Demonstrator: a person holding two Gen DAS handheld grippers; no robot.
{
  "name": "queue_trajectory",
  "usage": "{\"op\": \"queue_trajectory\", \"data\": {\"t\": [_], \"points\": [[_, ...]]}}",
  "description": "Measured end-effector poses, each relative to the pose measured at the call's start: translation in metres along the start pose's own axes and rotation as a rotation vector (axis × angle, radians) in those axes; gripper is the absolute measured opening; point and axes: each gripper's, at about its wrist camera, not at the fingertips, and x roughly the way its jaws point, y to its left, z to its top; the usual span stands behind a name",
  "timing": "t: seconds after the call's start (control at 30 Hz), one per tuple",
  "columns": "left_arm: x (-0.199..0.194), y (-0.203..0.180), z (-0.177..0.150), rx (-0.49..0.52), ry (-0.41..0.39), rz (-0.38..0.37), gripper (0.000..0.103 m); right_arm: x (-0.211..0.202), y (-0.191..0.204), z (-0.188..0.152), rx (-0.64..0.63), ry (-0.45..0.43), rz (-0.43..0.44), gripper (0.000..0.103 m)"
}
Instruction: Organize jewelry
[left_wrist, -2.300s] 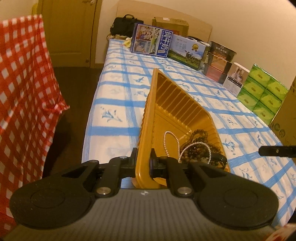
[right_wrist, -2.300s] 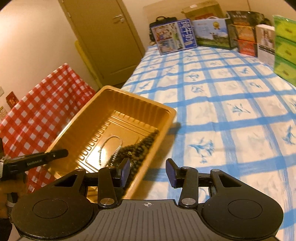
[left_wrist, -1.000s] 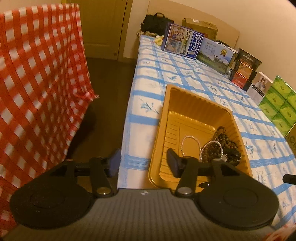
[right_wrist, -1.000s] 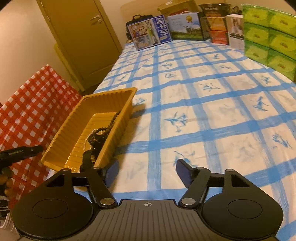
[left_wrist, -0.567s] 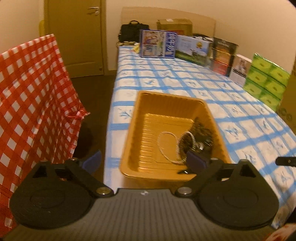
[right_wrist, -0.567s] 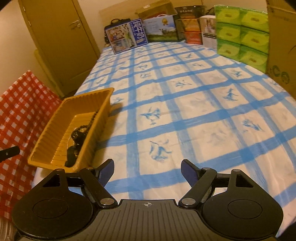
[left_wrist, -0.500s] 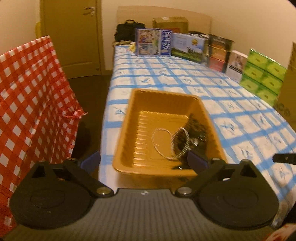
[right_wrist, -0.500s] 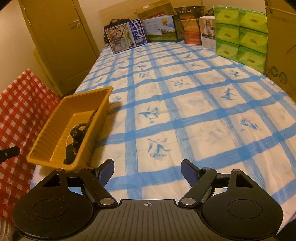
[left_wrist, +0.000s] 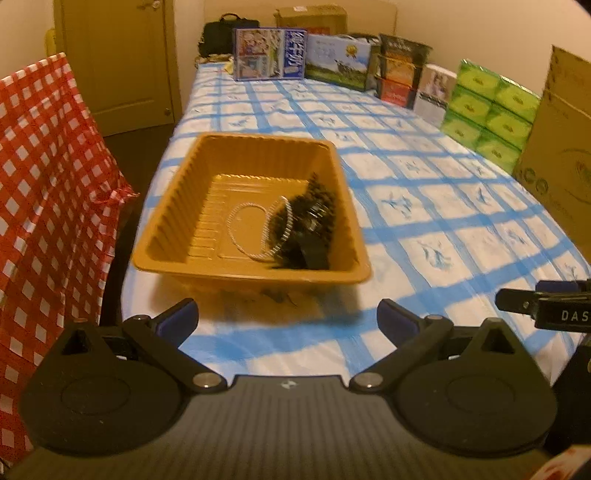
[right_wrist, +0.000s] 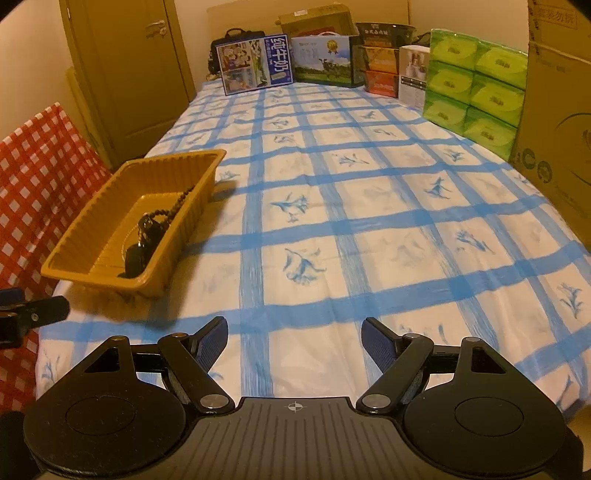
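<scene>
- The room has plain cream walls (right_wrist: 33, 66) and warm, yellowish light.
- A brown wooden door (right_wrist: 136, 70) with a metal handle stands in the far corner.
- The floor (left_wrist: 147, 151) beside the door is dark.
- A long table has a white cloth with blue stripes (right_wrist: 332, 192) and little blue pictures on it.
- A red and white checked cloth (left_wrist: 44, 192) hangs on the left side.
- Along the far end and right side of the table are boxes: green packs (right_wrist: 476, 85), a big cardboard box (right_wrist: 557, 122), a blue milk carton box (right_wrist: 255, 64), and a black bag (left_wrist: 218, 31).
</scene>
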Motion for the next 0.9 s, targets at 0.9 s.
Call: {"op": "queue_trajectory", "data": {"t": [0.9], "points": [[0.001, -0.026, -0.010, -0.010, 0.054, 0.045, 0.101, -0.009, 0.009, -0.009, -0.056, 0.031, 0.017, 0.079]]}}
